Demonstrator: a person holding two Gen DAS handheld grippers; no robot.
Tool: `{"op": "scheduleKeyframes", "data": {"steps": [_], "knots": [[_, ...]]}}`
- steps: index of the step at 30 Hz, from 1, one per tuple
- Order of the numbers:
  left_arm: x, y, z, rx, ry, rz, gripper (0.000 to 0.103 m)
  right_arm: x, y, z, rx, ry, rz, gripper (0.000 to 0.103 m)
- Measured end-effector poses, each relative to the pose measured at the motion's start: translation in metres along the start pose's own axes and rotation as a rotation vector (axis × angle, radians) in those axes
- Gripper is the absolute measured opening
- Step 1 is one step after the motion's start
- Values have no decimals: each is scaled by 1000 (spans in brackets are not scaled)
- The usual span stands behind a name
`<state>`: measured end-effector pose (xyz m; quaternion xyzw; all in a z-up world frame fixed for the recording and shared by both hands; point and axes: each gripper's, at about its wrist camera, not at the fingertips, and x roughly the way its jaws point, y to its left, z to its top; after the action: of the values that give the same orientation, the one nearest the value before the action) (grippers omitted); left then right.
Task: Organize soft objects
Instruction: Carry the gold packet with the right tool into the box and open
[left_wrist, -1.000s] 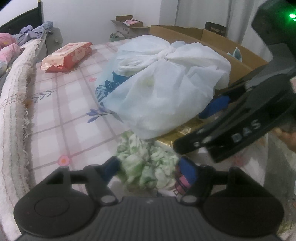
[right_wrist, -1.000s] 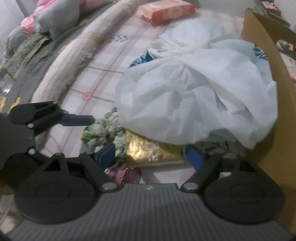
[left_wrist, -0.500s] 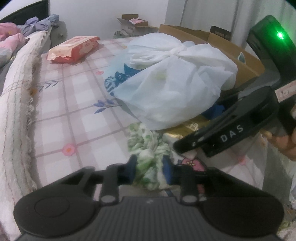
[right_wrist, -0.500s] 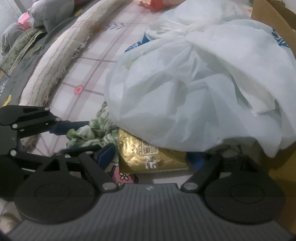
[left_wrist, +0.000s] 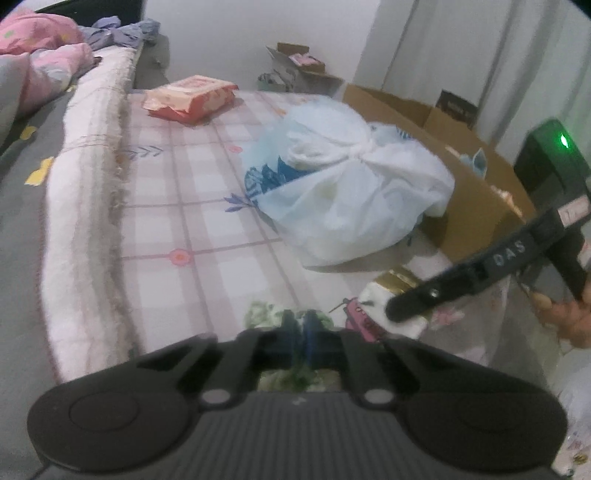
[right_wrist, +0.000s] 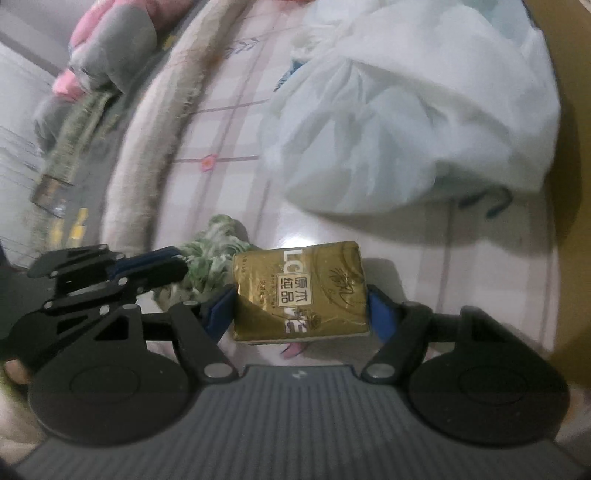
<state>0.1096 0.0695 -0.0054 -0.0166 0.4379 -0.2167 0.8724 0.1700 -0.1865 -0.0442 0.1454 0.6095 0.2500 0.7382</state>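
Checked bedsheet (left_wrist: 207, 229): left gripper (left_wrist: 300, 330) pinches one green cloth (left_wrist: 264, 314); right gripper (right_wrist: 301, 304) clamps one gold pack (right_wrist: 301, 291).

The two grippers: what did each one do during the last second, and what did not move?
The left gripper closed its open jaws on the green cloth and pulled it back from the white bag. The right gripper closed on the gold pack and drew it out from under the bag; the pack now shows whole. The bag, the red pack and the box stayed in place.
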Motion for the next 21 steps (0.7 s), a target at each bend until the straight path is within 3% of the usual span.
{"op": "scheduleKeyframes", "data": {"steps": [6, 11, 15, 21], "knots": [[-39, -14, 11, -6, -84, -28, 6, -46, 16, -21, -24, -66, 89, 73], [-57, -40, 40, 16, -165, -84, 6, -113, 20, -27, -64, -205, 102, 73], [-58, -74, 65, 78, -219, -145, 6, -169, 3, -28, -73, -322, 36, 73], [-36, -130, 101, 163, -239, -226, 6, -224, -53, -28, 6, -401, -141, 73]]}}
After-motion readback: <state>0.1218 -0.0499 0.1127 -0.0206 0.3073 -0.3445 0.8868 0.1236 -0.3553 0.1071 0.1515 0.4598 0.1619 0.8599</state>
